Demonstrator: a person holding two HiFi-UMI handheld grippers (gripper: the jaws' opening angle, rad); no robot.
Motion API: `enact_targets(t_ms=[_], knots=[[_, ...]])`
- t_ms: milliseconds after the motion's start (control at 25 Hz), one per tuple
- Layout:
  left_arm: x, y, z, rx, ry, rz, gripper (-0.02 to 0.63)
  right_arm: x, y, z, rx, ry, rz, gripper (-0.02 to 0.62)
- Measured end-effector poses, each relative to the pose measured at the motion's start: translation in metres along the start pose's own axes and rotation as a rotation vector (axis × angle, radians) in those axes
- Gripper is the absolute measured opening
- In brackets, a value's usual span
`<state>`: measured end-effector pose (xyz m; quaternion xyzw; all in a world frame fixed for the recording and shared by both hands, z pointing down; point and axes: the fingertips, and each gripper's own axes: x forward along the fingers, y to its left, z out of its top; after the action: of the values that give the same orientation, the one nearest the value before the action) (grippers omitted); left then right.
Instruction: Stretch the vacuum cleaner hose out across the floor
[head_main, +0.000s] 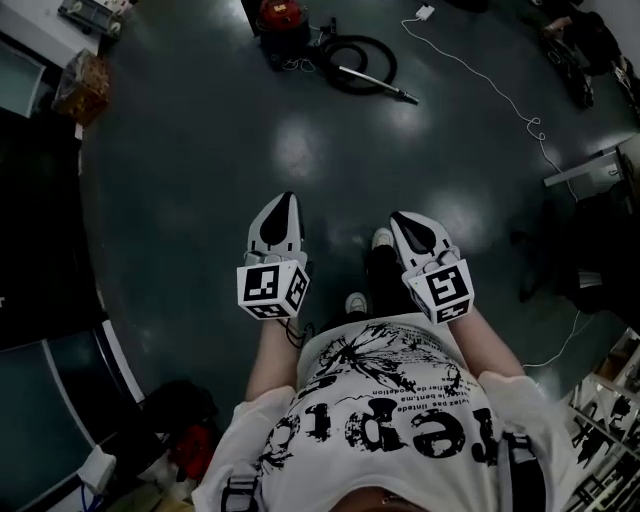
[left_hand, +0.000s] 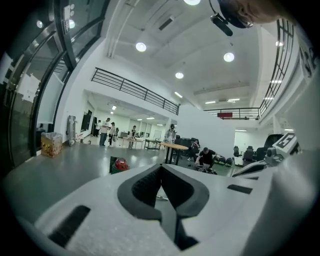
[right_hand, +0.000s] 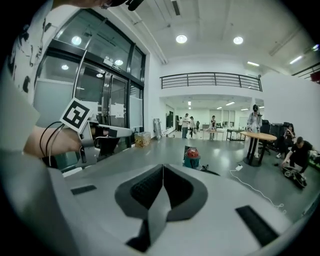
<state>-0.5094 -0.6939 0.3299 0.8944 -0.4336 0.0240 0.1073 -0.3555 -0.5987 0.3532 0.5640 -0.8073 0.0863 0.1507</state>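
Hose (head_main: 336, 78): in the head view it's seen coiled in a loop on the dark floor (head_main: 200, 150), up top, right beside the red vacuum (head_main: 283, 18). Its wand (head_main: 378, 87) is laid along the loop's lower edge, and all of it is well apart from both grippers.
Left gripper (head_main: 286, 204): held out over the floor, jaws shut, nothing pinched.
Right gripper (head_main: 403, 220): held near the left one, jaws pressed together too, empty.
Cable (head_main: 500, 95): white, trailed over the floor right of the hose.
Left gripper view: jaws are seen closed tip to tip on nothing. The vacuum (left_hand: 120, 164) is spotted far off; the hose can't really be made out.
Right gripper view: jaws are met at the tips, empty. The vacuum (right_hand: 191, 156) is seen past them, the hose just a dark smudge (right_hand: 207, 169) to its right.
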Motion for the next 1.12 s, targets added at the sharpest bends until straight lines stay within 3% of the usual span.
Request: enact_targets(t_ms=[240, 440, 600, 880, 1120], knots=[[0.125, 0.038, 0.006, 0.016, 0.039, 0.023, 0.005, 0.105, -0.09, 0.014, 0.018, -0.003, 0.039, 0.006], [0.264, 0.07, 0.06, 0.046, 0.026, 0.004, 0.005, 0.209, -0.196, 0.064, 0.023, -0.025, 0.053, 0.006], [0.338, 0.098, 0.091, 0.051, 0.0, 0.019, 0.005, 0.27, -0.249, 0.092, -0.025, -0.015, 0.084, 0.006], [0.466, 0.17, 0.1, 0.05, 0.03, -0.006, 0.005, 0.387, -0.316, 0.111, 0.022, 0.023, 0.056, 0.006], [0.622, 0.248, 0.101, 0.012, 0.105, -0.119, 0.005, 0.517, -0.388, 0.135, 0.078, 0.079, -0.051, 0.006]])
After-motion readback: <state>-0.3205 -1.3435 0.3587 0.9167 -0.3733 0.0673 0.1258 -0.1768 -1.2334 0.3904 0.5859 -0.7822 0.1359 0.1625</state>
